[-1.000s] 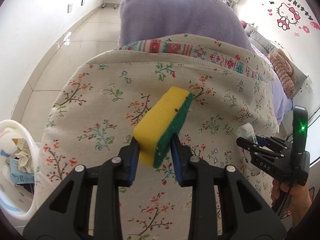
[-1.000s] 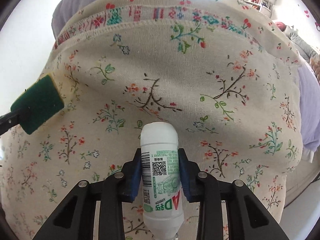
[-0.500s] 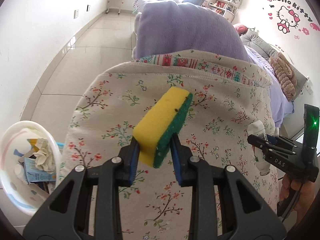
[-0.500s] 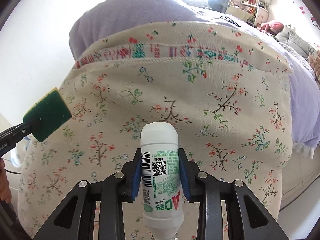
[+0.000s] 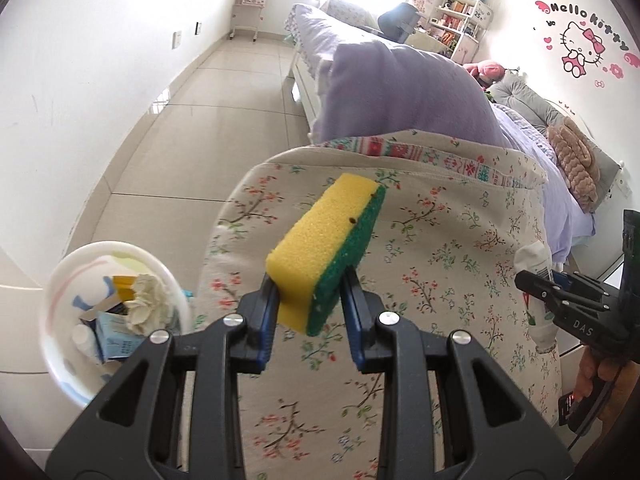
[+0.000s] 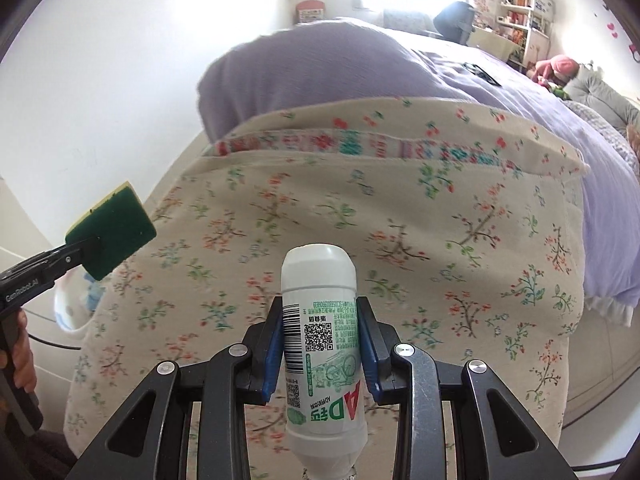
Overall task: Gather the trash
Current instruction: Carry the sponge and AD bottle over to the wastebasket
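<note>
A yellow and green sponge (image 5: 326,254) is clamped in my left gripper (image 5: 308,300), held in the air over a floral cloth (image 5: 432,280). From the right wrist view the sponge (image 6: 112,232) shows at the far left with the left gripper (image 6: 86,252) shut on it. My right gripper (image 6: 320,340) is shut on a small white bottle (image 6: 320,344) with a green label, its bottom end pointing away from me. In the left wrist view the right gripper (image 5: 532,280) and the bottle (image 5: 534,258) appear at the right edge. A white bin (image 5: 64,280) with trash sits on the floor, lower left.
The floral cloth covers a rounded piece of furniture, with a purple blanket (image 5: 400,92) behind it and a bed (image 5: 560,184) to the right. Tiled floor (image 5: 200,128) stretches left along a white wall. Shelves (image 5: 460,12) stand at the far end. A hand (image 6: 18,360) holds the left gripper.
Both grippers have risen and pulled back from the floral cloth, each keeping its object. More of the floor, the purple blanket and the white bin has come into view.
</note>
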The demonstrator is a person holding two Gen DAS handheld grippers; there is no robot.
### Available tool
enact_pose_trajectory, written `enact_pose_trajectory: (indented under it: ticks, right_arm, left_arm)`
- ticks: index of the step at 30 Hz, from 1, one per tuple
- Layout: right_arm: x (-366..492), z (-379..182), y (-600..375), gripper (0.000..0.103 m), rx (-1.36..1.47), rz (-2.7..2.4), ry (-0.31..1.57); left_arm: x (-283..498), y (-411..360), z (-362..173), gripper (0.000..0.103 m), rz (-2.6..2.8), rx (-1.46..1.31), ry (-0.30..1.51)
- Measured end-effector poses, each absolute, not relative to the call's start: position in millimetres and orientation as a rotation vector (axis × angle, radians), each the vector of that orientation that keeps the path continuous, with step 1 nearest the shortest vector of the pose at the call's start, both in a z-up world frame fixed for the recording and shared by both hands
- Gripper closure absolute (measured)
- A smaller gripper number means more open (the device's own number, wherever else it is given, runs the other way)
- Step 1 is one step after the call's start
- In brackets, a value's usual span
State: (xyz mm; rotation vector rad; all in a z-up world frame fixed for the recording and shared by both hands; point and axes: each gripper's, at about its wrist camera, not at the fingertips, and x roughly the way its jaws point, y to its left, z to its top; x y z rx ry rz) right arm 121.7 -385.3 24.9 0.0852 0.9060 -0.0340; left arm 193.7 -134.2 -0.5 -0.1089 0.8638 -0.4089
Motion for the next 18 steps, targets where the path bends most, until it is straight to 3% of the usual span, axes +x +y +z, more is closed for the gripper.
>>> enact_pose_trajectory:
  ticks: [18]
  right_arm:
    - [128.5,40.5,-297.8,0.069,0.023,0.108,0.865]
  left_arm:
    - [184.4,-49.0,10.7,0.071,-0.298,-0.132,0.846]
